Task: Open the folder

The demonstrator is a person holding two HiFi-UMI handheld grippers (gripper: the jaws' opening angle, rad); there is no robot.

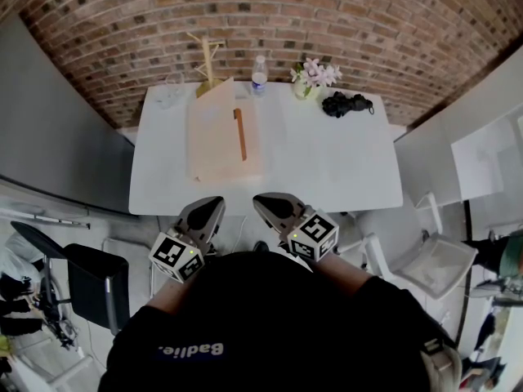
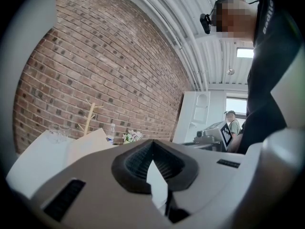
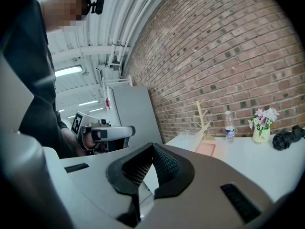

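The left claw and right claw are hovering side by side at the near edge of the tabletop. Both are pinching shut, jaw tips meeting on nothing. The folder is lying on the tabletop ahead of the left claw, well apart from it, with one cover tilting up and a brown strip lying inside. Far ahead of the right claw, a vase is holding pink flowers, and a bottle is standing just left of it.

Even, bright indoor light, glowing ceiling strip light, heavy fisheye bending, dark vignetted corners, soft near foreground
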